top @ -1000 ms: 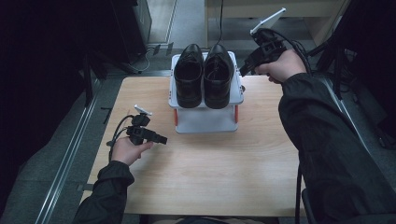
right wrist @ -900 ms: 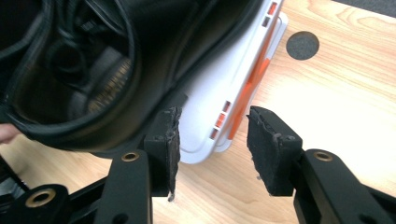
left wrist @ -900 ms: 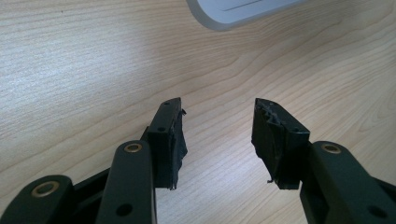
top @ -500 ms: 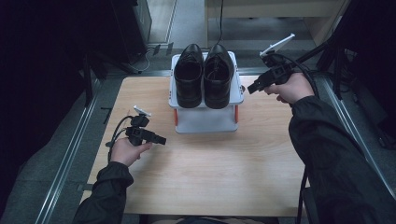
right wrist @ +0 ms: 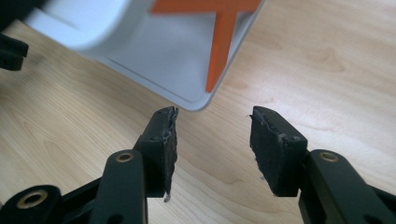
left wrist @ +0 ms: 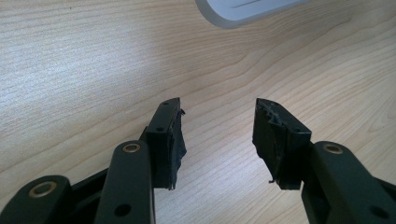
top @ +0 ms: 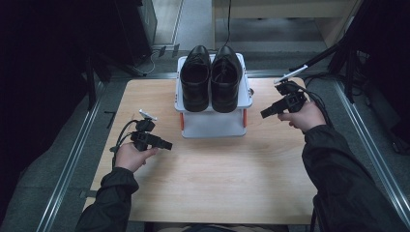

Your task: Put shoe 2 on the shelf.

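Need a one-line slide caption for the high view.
Pair of black shoes on a white rack at the table's far edge; left gripper and right gripper flank it, open and empty.

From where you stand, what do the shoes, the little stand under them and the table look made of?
The shoes look like black leather, faintly glossy. The stand seems moulded white plastic with orange struts, smooth with rounded corners. The table shows pale wood grain, matt; whether solid wood or laminate is unclear.

We record: shoes [top: 211, 77], a glossy black pair; rack [top: 212, 123], white with orange struts; table [top: 217, 179], pale wood with wavy grain; left gripper [top: 169, 144] and right gripper [top: 264, 114], black; sleeves [top: 338, 188], black.
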Available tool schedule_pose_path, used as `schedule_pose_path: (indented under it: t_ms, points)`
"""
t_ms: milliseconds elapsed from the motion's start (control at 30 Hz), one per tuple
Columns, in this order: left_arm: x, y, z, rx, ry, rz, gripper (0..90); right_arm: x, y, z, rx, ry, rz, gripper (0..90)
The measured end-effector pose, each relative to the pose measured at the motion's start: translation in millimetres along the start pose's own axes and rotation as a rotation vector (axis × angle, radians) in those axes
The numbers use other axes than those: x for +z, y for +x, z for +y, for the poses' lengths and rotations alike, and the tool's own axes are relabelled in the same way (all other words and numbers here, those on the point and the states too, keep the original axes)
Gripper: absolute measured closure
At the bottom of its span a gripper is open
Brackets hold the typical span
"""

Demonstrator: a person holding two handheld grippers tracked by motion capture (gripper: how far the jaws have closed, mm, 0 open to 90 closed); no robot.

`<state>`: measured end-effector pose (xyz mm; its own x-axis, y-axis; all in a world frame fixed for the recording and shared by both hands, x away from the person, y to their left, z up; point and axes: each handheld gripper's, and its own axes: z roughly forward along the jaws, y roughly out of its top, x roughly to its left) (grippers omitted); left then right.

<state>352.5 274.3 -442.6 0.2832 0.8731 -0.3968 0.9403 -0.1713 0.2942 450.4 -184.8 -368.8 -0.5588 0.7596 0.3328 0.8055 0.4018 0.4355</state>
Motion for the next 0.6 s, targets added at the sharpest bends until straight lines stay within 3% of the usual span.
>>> schedule_pose_path:
  t_ms: [600]
  points:
    - [5.1,-1.5,2.5,0.017,0.011,0.007,51.5,43.5,-3.3,-48.6,-0.007,-0.001,0.065,52.0]
